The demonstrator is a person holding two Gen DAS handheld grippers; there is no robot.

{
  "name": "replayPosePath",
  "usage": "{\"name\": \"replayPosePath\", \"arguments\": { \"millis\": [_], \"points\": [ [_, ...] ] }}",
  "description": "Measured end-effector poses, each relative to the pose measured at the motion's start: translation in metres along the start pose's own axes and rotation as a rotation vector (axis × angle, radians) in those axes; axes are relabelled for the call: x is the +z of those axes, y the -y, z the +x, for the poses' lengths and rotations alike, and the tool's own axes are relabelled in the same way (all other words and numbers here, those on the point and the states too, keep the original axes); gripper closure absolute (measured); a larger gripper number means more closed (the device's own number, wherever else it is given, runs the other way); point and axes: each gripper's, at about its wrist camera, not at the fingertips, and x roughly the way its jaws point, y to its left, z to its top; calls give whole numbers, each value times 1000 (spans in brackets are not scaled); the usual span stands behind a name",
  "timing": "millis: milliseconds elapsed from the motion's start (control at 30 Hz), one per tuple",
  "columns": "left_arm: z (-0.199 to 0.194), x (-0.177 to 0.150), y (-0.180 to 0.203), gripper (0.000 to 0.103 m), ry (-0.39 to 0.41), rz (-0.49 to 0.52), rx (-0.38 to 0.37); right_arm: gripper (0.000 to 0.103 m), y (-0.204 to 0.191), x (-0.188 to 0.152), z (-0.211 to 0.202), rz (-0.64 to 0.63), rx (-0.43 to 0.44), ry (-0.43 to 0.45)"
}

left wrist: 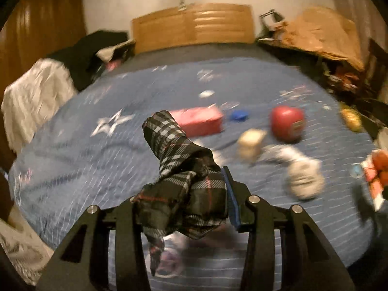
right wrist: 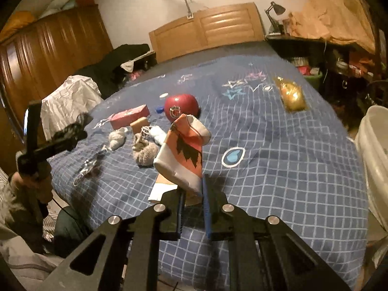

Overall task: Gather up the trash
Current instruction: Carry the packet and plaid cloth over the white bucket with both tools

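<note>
The left hand-held gripper held a soft, light plaid cloth, bunched between its jaws. The right hand-held gripper pinched a thin, crinkly wrapper by its lower edge, above the bed.

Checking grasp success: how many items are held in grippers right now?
2. Plaid cloth in the left gripper; orange-and-white packet in the right gripper.
</note>
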Motion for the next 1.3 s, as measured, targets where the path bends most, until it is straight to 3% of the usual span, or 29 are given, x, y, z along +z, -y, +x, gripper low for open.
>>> {"name": "replayPosePath", "arguments": {
  "millis": [167,467,833,1000,1300],
  "points": [
    [-23,29,63,61,55,82,-97,88,14,10,-38,0,-46,77],
    [-41,78,200,61,103,217,-322,88,89,43,-139,41,-272,223],
    [-42,102,378,61,108,428,-500,88,212,50,-227,160,-496,230],
    [-32,102,443,61,68,500,-576,88,265,47,-243,232,-546,214],
    [-9,87,514,61,-13,607,-655,88,331,39,-230,313,-574,168]
  ]
}}
